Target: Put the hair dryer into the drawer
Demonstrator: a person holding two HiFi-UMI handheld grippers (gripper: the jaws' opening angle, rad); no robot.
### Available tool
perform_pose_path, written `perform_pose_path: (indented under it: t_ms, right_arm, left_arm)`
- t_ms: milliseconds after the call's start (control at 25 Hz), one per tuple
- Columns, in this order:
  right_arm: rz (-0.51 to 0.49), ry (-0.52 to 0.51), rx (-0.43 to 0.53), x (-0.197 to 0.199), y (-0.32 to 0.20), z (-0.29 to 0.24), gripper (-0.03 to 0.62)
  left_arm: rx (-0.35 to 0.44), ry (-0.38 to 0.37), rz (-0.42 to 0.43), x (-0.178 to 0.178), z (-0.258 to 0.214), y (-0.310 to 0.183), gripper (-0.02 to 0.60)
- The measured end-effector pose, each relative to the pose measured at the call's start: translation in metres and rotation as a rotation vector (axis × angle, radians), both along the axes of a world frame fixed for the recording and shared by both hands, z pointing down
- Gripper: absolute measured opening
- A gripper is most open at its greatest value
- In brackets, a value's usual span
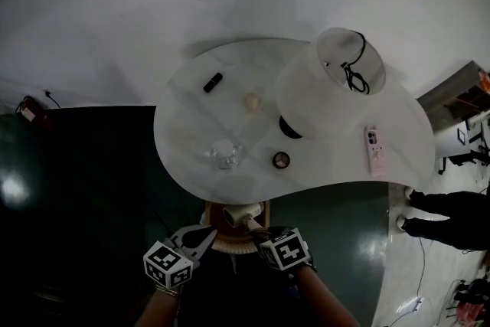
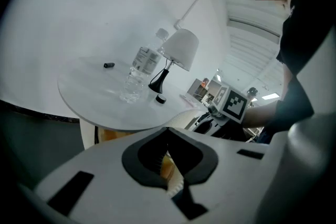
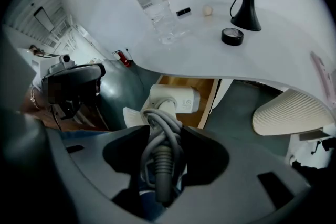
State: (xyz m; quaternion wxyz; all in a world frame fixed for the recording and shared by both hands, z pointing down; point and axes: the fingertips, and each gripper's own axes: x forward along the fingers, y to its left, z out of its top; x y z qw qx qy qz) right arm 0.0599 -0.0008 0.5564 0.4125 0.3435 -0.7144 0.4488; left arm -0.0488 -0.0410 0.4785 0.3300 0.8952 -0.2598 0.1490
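Gripping the hair dryer (image 3: 176, 99) by its cord-wound handle, you have the right gripper (image 3: 160, 131) pinched on it, white head poised just above the open drawer (image 3: 184, 81) beneath the table (image 3: 273, 60). Lower it straight, tuck the cord loops inside the front edge, and hold the left gripper (image 2: 168, 131), jaws pressed nearly together on nothing, aside.

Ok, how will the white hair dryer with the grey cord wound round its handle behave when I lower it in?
Probably nose-heavy: the right gripper clamps only the cord-wrapped handle, while the white hair dryer hangs ahead over the open wooden drawer. The grey cord looks rubbery and loosely looped, so it may slip or uncoil.
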Motion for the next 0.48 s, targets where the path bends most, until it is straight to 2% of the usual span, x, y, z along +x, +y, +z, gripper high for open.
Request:
perform_pose_path:
  t_ms: [160,360,480]
  right_arm:
    - [0.083,0.032,-0.018,-0.008,-0.003,0.005,0.212]
    - [0.114,0.046,0.001,-0.017,-0.01,0.014,0.212]
    - [0.135,0.089,-0.002,-0.02,-0.012,0.017,0.212]
  left_arm:
    - [-0.017,0.017,0.095,-0.002,0.006,-0.008,0.008]
    - [-0.029,0.02,0.193,-0.009,0.021,-0.016,0.008]
    - [-0.044,0.025,0.242,-0.012,0.031,-0.019,0.008]
